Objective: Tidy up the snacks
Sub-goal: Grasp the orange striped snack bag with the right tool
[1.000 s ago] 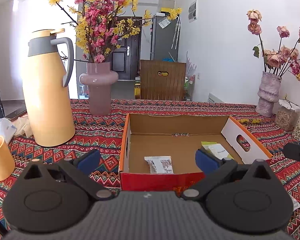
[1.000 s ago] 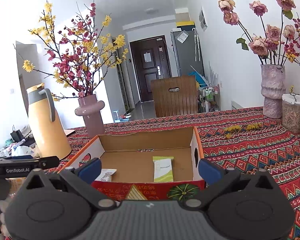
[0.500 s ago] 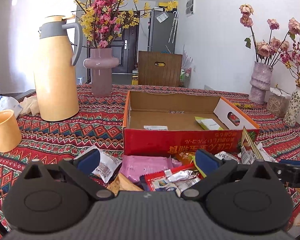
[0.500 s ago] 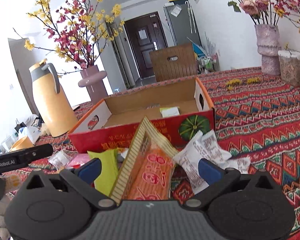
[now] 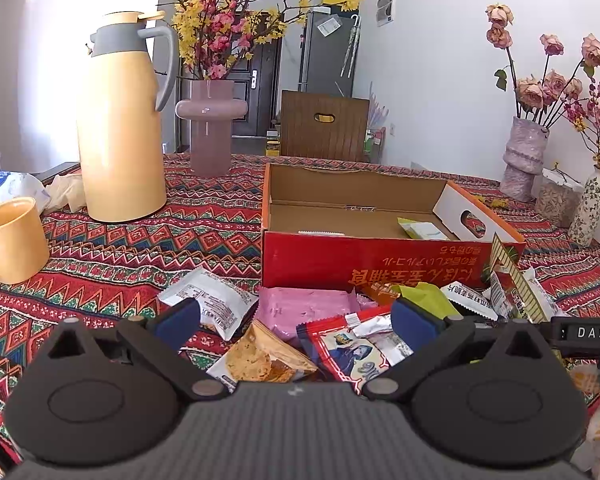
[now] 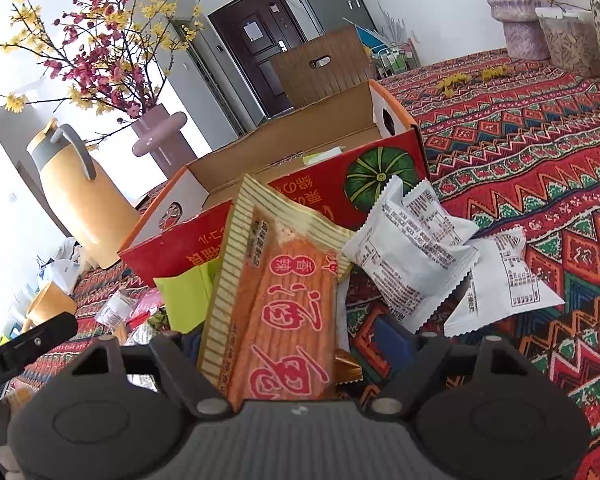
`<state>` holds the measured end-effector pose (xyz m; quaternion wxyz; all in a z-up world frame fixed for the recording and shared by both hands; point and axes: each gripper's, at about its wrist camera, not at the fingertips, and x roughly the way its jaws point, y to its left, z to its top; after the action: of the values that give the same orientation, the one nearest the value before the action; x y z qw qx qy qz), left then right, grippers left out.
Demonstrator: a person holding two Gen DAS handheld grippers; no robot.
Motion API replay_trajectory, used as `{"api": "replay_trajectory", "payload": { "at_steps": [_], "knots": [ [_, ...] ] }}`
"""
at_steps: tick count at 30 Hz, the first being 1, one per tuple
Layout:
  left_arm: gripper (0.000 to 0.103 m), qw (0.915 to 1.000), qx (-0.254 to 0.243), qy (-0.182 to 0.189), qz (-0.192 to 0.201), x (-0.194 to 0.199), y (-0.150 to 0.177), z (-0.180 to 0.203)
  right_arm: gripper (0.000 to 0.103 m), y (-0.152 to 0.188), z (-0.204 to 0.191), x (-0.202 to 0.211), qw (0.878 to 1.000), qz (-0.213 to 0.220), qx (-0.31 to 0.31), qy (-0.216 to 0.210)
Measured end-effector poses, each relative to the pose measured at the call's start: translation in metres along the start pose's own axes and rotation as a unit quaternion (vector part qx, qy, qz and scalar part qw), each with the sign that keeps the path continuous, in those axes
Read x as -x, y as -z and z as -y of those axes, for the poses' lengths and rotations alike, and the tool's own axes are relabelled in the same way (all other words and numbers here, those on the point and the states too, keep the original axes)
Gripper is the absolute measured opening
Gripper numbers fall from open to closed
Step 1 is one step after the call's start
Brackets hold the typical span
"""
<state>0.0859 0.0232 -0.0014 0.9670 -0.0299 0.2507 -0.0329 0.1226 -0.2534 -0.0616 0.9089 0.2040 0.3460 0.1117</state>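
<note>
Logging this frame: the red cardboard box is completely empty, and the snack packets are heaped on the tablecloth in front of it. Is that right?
Not quite. The red cardboard box is not empty: the left wrist view shows a green-and-white packet lying inside near its right end. The rest holds: the snack packets are heaped on the tablecloth in front of it.

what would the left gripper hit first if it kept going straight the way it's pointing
Most likely the snack pile: the left gripper, jaws open, points over the pink packet and red packet lying before the cardboard box. If it clears those, the box's red front wall comes next. Depth is hard to judge.
</note>
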Motion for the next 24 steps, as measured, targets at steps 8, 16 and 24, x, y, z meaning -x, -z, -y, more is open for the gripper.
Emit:
{"api": "replay_trajectory", "payload": {
  "at_steps": [8, 16, 24],
  "knots": [
    [0.103, 1.0, 0.004, 0.001, -0.005, -0.002, 0.002, -0.002, 0.041, 0.003, 0.009, -0.003, 0.999, 0.002, -0.026, -0.027],
    [0.103, 1.0, 0.004, -0.008, -0.003, 0.0, -0.001, -0.004, 0.034, 0.002, 0.007, 0.008, 0.999, 0.022, -0.017, -0.034],
    [0.103, 0.9993, -0.007, -0.033, -0.014, -0.003, -0.001, -0.013, 0.034, -0.006, -0.003, 0.03, 0.997, 0.07, 0.022, -0.017]
  ]
}}
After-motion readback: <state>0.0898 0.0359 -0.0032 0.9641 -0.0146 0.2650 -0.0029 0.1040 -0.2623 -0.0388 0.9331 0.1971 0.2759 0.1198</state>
